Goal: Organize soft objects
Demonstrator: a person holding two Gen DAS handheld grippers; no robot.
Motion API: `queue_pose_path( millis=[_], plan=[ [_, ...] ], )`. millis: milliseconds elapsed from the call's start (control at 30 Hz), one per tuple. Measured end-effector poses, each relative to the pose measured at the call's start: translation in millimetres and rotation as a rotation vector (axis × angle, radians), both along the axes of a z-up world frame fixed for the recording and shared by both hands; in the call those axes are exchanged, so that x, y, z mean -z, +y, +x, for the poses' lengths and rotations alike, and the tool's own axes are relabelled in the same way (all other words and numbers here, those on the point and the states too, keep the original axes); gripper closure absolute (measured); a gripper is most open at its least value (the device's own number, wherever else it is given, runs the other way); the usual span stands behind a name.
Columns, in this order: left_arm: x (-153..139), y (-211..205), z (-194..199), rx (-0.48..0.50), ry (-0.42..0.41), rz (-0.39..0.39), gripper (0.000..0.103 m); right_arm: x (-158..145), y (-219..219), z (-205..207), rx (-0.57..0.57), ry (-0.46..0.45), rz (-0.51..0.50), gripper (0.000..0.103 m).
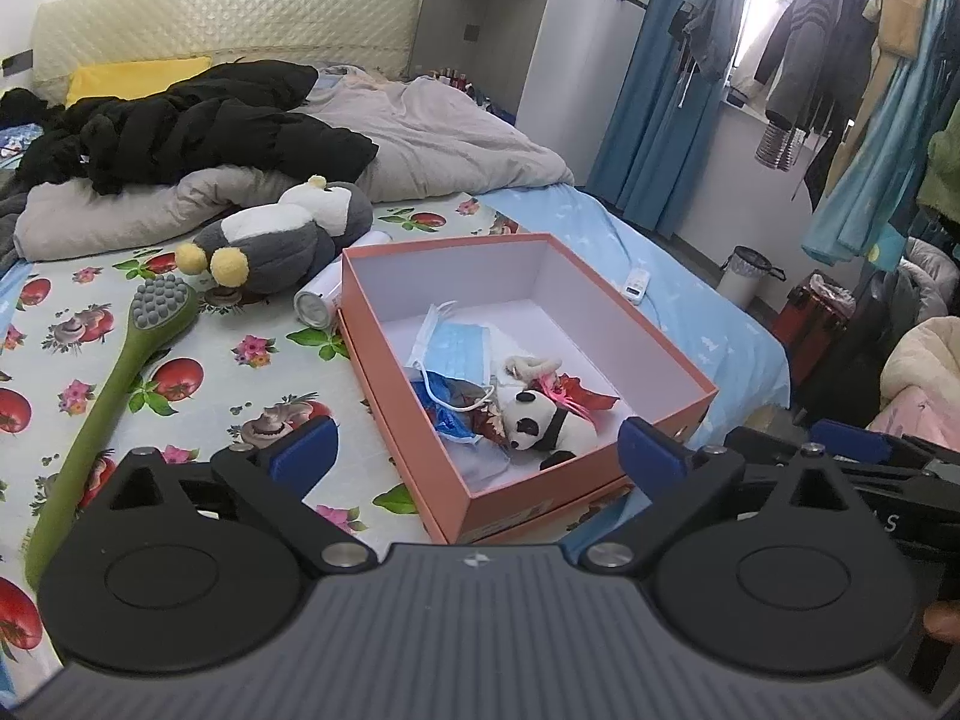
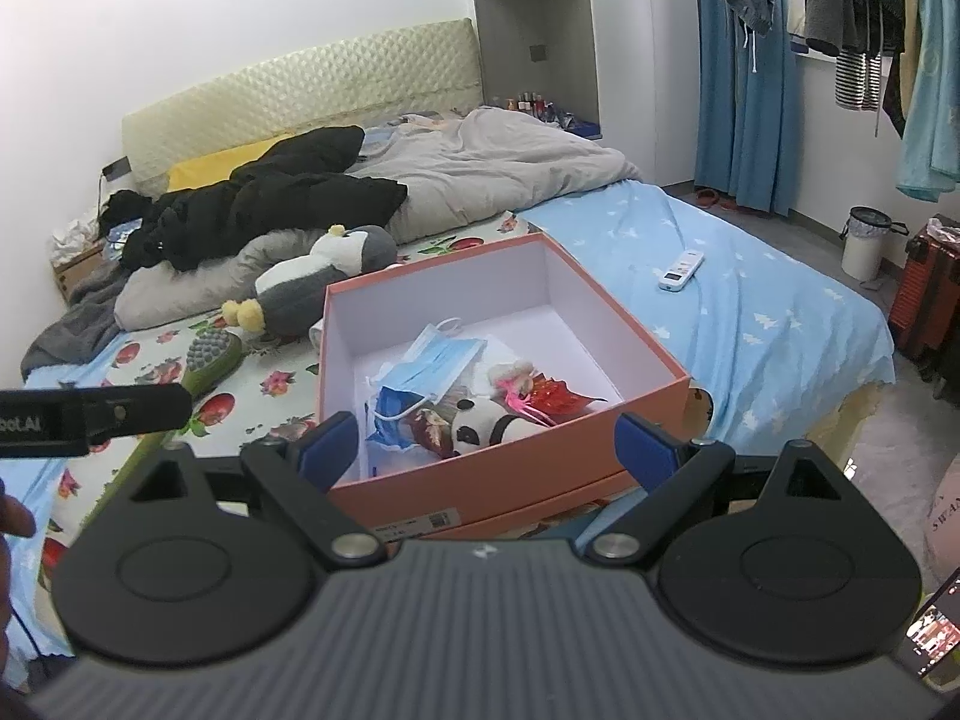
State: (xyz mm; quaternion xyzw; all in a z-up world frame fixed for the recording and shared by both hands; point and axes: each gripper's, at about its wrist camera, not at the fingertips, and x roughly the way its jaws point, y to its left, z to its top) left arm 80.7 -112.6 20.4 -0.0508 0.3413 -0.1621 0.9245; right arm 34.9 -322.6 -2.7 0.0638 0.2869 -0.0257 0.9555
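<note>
Left wrist view alone shows one white can (image 1: 314, 304) beside the box (image 1: 420, 438). Both views: one panda (image 1: 543, 423), one face mask (image 1: 457, 348); left gripper (image 1: 474, 450) and right gripper (image 2: 486, 444) released, empty.

Salmon-pink box (image 1: 528, 483), pale-blue mask (image 1: 459, 348), black-and-white panda (image 1: 543, 423), fruit-and-flower patterned sheet (image 1: 198, 360), perhaps tomatoes.

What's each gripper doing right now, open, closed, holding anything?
Left gripper: open, holding nothing, above the near end of the orange box.
Right gripper: open, holding nothing.
</note>
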Motion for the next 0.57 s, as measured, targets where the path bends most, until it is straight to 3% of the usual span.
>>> queue_pose_path(
  millis=[567],
  plan=[
    [2.5,-4.2,-2.1,0.003,0.001,0.036,0.001,-0.9,2.1,2.5,-0.015,-0.010,0.002,0.009]
  ],
)
